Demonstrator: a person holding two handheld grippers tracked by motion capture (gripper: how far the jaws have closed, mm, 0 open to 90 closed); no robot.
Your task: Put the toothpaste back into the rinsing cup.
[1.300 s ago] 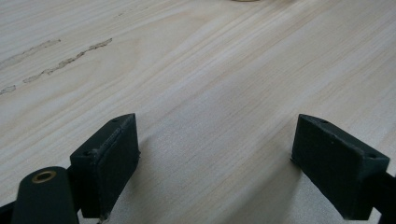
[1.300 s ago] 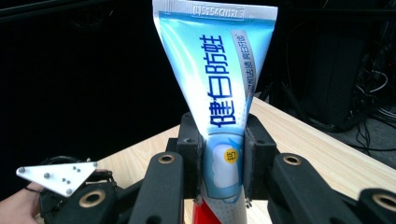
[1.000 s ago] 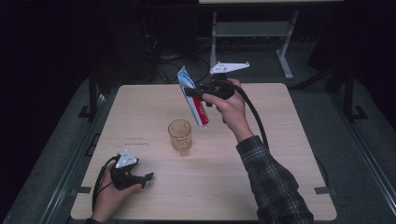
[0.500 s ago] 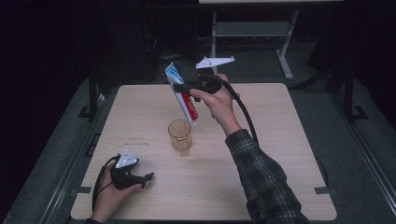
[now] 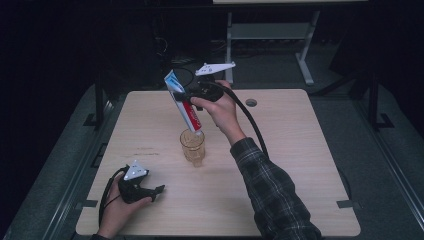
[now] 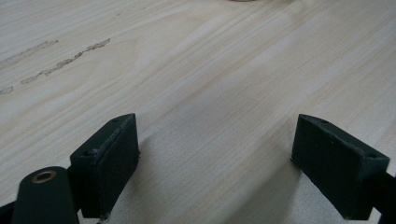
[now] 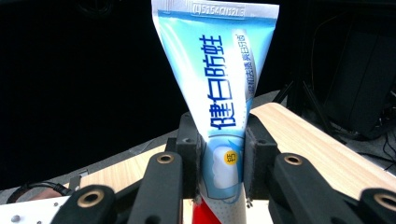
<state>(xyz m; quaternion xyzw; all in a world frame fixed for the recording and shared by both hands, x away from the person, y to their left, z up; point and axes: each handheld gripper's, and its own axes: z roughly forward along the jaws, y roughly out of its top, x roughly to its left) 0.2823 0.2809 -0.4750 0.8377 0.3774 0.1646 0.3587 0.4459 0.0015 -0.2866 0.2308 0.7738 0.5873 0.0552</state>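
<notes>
My right gripper (image 5: 184,94) is shut on a blue, white and red toothpaste tube (image 5: 183,102), held above the table with its crimped end up and its cap end pointing down over a clear amber glass (image 5: 192,146) that stands mid-table. In the right gripper view the tube (image 7: 219,88) rises between my two black pads (image 7: 187,154), which press on its lower part. My left gripper (image 5: 156,191) rests on the wooden table (image 5: 300,150) near the front left edge. In the left gripper view its jaws stand wide apart over bare wood (image 6: 215,93), nothing between them.
A cable (image 5: 250,125) trails from the right gripper along the plaid sleeve. A small round hole (image 5: 251,102) sits at the table's back edge. Metal frame legs (image 5: 305,55) stand on the dark floor behind the table.
My right hand has carried the tube leftward and toward the glass, so its cap end now hangs just above the rim. The left gripper has kept still.
</notes>
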